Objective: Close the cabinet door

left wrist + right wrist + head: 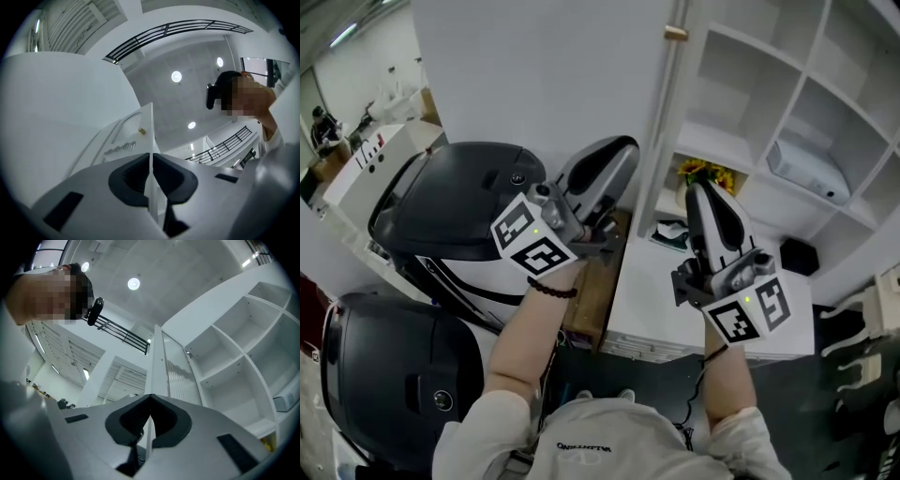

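Progress is nil so far: the cabinet door [544, 75] stands open, with its free edge between my left tongs [619, 150] and my right tongs [701, 192], and the shelves [787, 84] beyond the right tongs are uncovered. Both tongs are pressed together and pinch nothing. Neither seems to touch the door, though the view is not clear here. The whole push remains to do.
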Demonstrator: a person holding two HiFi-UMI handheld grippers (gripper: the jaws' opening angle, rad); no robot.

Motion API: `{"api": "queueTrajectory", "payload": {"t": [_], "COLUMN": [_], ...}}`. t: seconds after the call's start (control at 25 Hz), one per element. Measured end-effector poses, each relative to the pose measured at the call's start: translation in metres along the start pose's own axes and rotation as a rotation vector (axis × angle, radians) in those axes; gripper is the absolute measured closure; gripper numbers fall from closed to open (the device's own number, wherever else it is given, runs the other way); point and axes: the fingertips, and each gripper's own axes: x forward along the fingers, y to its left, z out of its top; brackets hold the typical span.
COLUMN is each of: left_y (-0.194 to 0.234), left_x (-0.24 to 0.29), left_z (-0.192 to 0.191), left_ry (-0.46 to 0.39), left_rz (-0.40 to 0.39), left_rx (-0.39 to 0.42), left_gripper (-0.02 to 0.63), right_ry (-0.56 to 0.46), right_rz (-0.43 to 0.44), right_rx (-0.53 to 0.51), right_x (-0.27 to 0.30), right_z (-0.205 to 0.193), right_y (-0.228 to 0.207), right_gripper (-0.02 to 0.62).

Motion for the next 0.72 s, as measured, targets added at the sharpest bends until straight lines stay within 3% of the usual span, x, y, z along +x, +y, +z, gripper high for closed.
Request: {"api": "queueTrajectory", "payload": {"t": [0.12,0.28,0.72], "left_y": [0.008,0.011,0.011], "left_x": [0.018,0.039,0.061], "left_z": [0.010,0.017,0.032], "left_ry": [-0.034,-0.034,-0.053], "left_rz": [-0.050,-0.095,-0.142], "left_rx": [-0.053,-0.059,-0.045], "left_gripper": [0.571,0.523,0.512], "right_ry": [-0.014,-0.025,-0.066], "right_rz": [0.020,0.042,0.062], "right_rx": [-0.002,-0.012,-0.018], "right_x": [0.011,0.021,0.027], "right_z": [0.009,0.018,0.027], "right_y": [-0.003,-0.004,0.002], "right_gripper": [0.584,0.584,0.584]}}
